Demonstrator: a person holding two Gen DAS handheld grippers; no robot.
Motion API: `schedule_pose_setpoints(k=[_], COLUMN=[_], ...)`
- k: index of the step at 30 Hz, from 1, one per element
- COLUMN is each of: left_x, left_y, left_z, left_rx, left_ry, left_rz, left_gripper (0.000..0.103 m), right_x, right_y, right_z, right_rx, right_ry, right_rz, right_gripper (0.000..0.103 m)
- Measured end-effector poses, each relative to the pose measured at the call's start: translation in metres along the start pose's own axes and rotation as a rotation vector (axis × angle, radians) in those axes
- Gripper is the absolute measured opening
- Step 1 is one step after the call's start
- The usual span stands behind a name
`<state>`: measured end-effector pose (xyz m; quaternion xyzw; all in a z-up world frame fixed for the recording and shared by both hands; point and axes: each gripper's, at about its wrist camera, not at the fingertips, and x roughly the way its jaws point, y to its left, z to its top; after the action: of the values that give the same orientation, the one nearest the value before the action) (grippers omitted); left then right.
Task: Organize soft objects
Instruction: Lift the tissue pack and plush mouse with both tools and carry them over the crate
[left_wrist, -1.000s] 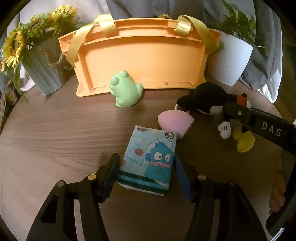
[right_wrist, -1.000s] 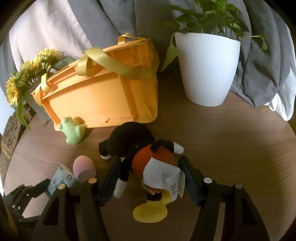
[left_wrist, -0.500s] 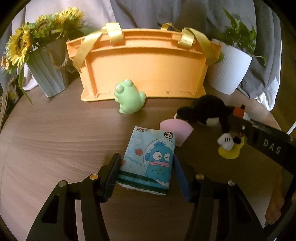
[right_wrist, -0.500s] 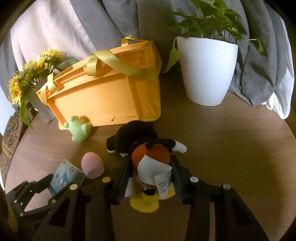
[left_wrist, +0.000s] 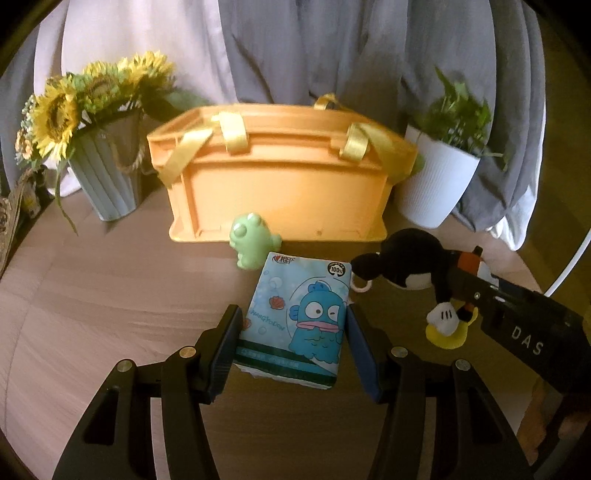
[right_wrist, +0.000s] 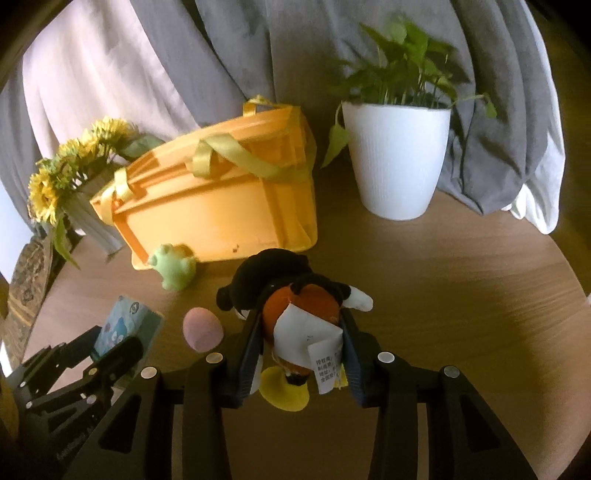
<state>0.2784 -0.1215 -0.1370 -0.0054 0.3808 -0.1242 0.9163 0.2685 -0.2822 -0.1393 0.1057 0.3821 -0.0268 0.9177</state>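
Note:
My left gripper (left_wrist: 291, 332) is shut on a blue tissue pack (left_wrist: 299, 317) with a cartoon fish and holds it above the table. My right gripper (right_wrist: 301, 332) is shut on a black, orange and yellow plush mouse (right_wrist: 295, 306), lifted off the table; the plush also shows in the left wrist view (left_wrist: 410, 262). An orange basket (left_wrist: 277, 181) with yellow handles stands behind; it also shows in the right wrist view (right_wrist: 218, 210). A green frog toy (left_wrist: 251, 245) sits at its front. A pink egg-shaped sponge (right_wrist: 202, 328) lies on the table.
A grey pot of sunflowers (left_wrist: 107, 177) stands left of the basket. A white pot with a green plant (right_wrist: 399, 162) stands right of it. Grey and white cloth (right_wrist: 491, 110) hangs behind. The round wooden table (right_wrist: 461, 295) has its edge at the right.
Both grippers have risen, the tissue pack and the plush lifting with them. The right gripper's jaws closed onto the plush. The basket now appears lower and more side-on.

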Motion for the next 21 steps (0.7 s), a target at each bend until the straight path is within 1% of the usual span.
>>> schedule_pose_setpoints(k=[10, 21], left_x=[-0.040, -0.082], left_y=[0.005, 0.024], left_z=[0.019, 0.043], left_rx=[0.011, 0.034], left_ry=[-0.095, -0.213], left_rz=[-0.021, -0.027], left_gripper=[0.056, 0.056], right_x=[-0.042, -0.080], right_y=[0.014, 0.042], right_z=[0.011, 0.028], right_rx=[0.007, 0.013], right_ry=[-0.086, -0.195], right_rz=[-0.001, 0.005], right_gripper=[0.042, 0.042])
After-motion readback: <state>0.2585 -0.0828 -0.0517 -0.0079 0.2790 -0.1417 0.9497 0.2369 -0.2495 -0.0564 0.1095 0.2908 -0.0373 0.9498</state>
